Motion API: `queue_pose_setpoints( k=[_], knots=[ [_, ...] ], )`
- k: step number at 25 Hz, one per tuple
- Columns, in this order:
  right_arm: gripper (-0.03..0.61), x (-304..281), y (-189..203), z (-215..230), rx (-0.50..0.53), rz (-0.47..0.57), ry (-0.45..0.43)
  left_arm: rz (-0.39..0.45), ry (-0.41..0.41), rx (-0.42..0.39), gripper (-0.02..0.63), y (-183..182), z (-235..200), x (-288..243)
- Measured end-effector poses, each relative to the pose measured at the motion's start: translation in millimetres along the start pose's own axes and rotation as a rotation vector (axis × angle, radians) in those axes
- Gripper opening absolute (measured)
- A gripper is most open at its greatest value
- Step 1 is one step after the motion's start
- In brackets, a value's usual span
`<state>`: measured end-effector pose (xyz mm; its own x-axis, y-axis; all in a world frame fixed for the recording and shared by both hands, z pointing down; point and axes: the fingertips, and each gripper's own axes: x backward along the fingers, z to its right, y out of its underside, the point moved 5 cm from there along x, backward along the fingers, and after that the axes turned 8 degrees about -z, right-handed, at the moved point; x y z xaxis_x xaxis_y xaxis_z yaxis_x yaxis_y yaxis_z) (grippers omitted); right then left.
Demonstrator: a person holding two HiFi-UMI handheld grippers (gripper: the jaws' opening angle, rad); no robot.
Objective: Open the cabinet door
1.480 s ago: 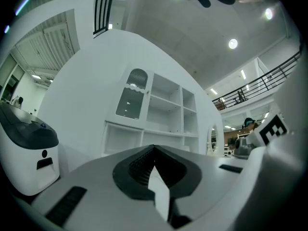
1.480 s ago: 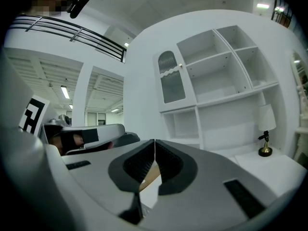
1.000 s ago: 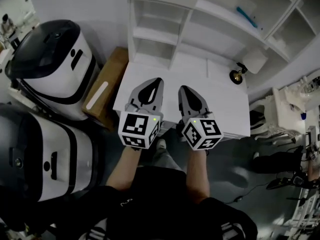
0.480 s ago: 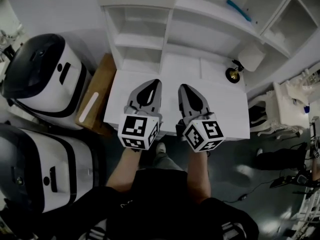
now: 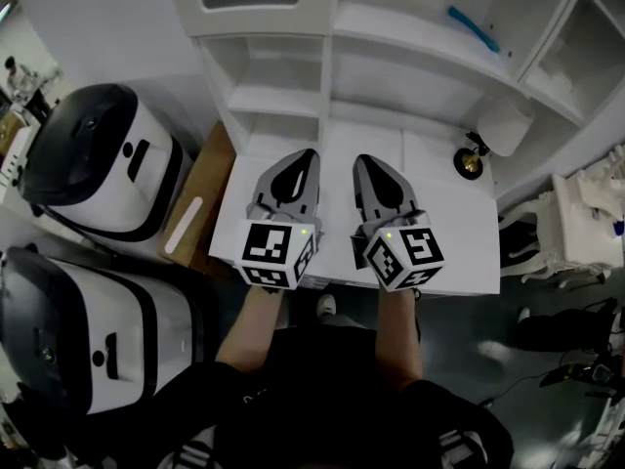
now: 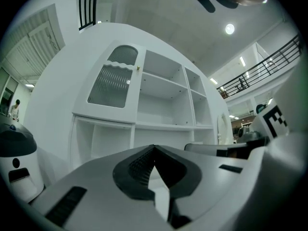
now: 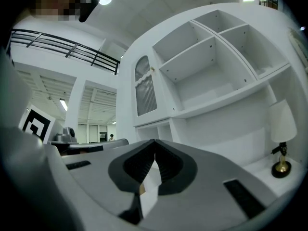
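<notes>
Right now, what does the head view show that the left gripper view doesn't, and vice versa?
Head view only: the brown box, the person's forearms, and a blue item on a shelf. Left gripper view only: the door's knob, ceiling lights and a black railing. Both: the white shelf unit with its glass door, plus the left gripper and right gripper, each with jaws closed on nothing.

Bright ceiling-lamp light, strong fisheye bending with dark edges, soft shadows
</notes>
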<state>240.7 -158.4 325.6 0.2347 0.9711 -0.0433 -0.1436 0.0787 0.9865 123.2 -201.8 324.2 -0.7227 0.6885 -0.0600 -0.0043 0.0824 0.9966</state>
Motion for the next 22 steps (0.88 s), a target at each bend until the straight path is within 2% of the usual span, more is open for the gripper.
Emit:
queue_pose_setpoints(
  k=[12, 22],
  knots=[
    [0.021, -29, -40, 39, 0.079, 0.092, -0.065, 0.072, -0.04, -0.056, 0.011, -22, 6, -47],
    [0.023, -74, -68, 36, 0.114, 0.166, -0.183, 0.123, -0.131, -0.094, 0.011, -44, -18, -56]
  ],
)
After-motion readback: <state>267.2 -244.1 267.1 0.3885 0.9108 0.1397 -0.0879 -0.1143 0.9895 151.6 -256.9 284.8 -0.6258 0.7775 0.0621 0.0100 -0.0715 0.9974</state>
